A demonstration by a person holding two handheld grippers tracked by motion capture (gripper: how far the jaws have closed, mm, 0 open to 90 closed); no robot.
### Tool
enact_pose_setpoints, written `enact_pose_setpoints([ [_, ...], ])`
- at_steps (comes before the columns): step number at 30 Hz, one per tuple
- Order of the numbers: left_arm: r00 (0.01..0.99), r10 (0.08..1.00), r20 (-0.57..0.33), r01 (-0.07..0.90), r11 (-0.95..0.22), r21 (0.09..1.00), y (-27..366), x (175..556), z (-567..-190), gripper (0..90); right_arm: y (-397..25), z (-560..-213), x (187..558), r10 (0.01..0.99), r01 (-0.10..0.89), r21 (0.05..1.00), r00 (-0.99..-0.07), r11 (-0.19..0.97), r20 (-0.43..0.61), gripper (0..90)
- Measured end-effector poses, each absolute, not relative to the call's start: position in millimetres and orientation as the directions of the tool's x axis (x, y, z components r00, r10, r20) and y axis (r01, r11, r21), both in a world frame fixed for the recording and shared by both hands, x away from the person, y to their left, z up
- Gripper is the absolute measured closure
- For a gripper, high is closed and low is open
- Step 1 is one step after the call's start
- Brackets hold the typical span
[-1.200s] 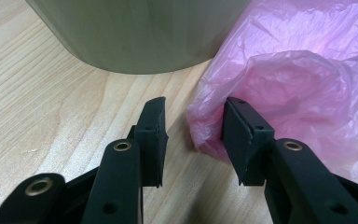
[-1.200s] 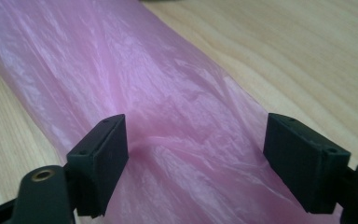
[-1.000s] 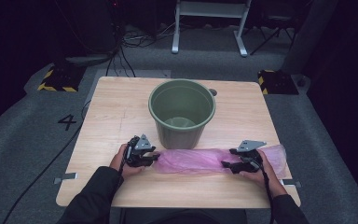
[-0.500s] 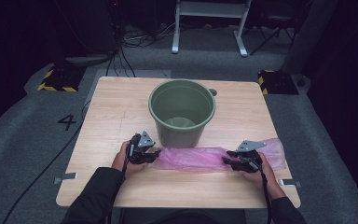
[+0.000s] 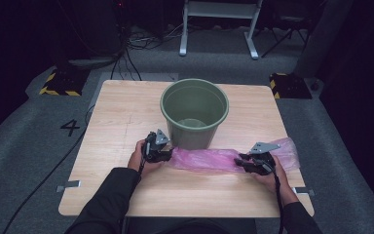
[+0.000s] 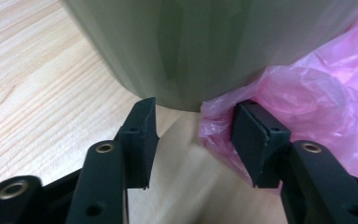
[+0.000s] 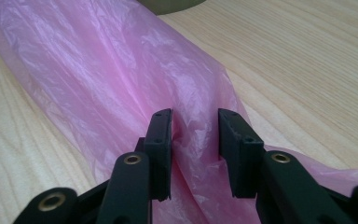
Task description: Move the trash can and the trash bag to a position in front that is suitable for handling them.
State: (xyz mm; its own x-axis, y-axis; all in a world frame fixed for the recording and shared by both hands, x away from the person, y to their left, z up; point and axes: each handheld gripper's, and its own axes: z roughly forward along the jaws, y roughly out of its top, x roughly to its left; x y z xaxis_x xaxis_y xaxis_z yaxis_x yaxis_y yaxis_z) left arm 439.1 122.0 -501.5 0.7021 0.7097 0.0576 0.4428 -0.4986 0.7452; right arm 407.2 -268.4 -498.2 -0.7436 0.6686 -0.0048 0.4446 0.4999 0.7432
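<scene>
Nearest the person, two dark-sleeved forearms come up over the near edge of the wooden table (image 5: pixel 126 117), each hand holding a claw down at the tabletop. The left gripper (image 5: pixel 161 152) sits at the left end of the pink plastic bag (image 5: pixel 209 160); in the left gripper view its jaws stand apart with bare wood showing between them, and the crumpled end of the pink plastic bag (image 6: pixel 307 102) bunches against and around the outer face of the right-hand jaw rather than lying in the gap. The right gripper (image 5: pixel 243 161) rests on the bag farther toward its right end; in the right gripper view (image 7: pixel 195 140) its jaws are spread with a raised fold of the pink plastic bag (image 7: pixel 121 70) standing between them, not pinched tight as far as can be seen. The bag lies stretched as a long rumpled strip from one claw to the other, and a short tail of it runs on past the right claw. Just beyond the left claw, and touching the bag's edge, stands the green bucket (image 5: pixel 195 114), upright and open, its wall (image 6: pixel 205 42) looming directly ahead of the left jaws. Beyond the table lie grey floor and cables.
</scene>
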Motion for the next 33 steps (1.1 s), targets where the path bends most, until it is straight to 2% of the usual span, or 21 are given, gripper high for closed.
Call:
enact_pose_setpoints([
  [3,0.690,0.722,0.043,0.458,-0.483,0.747,119,446,-502,49.6,-269,-498,410,0.674,0.447,0.743,-0.739,0.498,-0.006,65.6],
  [6,0.679,0.732,0.056,0.459,-0.484,0.745,119,452,-501,49.2,-270,-499,413,0.678,0.442,0.750,-0.735,0.492,-0.012,59.7],
  [9,0.656,0.752,0.063,0.475,-0.476,0.740,120,453,-501,41.6,-273,-501,416,0.682,0.439,0.763,-0.732,0.475,-0.003,57.5],
  [11,0.665,0.744,0.061,0.466,-0.477,0.745,125,449,-497,33.5,-272,-502,416,0.702,0.447,0.764,-0.713,0.466,-0.011,50.6],
  [12,0.677,0.734,0.052,0.457,-0.475,0.752,130,445,-493,31.3,-272,-502,415,0.711,0.453,0.763,-0.703,0.461,-0.013,47.6],
  [15,0.700,0.714,0.008,0.460,-0.460,0.760,145,432,-479,22.0,-273,-502,414,0.718,0.460,0.761,-0.696,0.457,-0.010,45.7],
  [17,0.727,0.686,0.002,0.431,-0.459,0.777,156,417,-472,21.9,-272,-502,413,0.731,0.468,0.758,-0.683,0.454,-0.016,38.5],
  [19,0.760,0.650,-0.023,0.421,-0.464,0.780,166,401,-470,21.0,-272,-502,412,0.735,0.473,0.757,-0.678,0.451,-0.015,38.9],
  [21,0.781,0.624,0.001,0.405,-0.508,0.760,173,386,-472,20.7,-272,-502,411,0.733,0.478,0.751,-0.680,0.455,-0.012,39.0],
  [24,0.788,0.616,0.002,0.417,-0.536,0.734,186,371,-480,21.3,-270,-500,408,0.728,0.481,0.745,-0.685,0.462,-0.008,44.7],
  [31,0.756,0.653,-0.033,0.484,-0.524,0.701,213,366,-496,24.0,-267,-499,407,0.688,0.454,0.751,-0.726,0.479,0.001,70.4],
  [33,0.749,0.661,-0.042,0.496,-0.517,0.698,216,368,-499,23.9,-268,-500,407,0.687,0.453,0.754,-0.727,0.476,0.003,74.0],
])
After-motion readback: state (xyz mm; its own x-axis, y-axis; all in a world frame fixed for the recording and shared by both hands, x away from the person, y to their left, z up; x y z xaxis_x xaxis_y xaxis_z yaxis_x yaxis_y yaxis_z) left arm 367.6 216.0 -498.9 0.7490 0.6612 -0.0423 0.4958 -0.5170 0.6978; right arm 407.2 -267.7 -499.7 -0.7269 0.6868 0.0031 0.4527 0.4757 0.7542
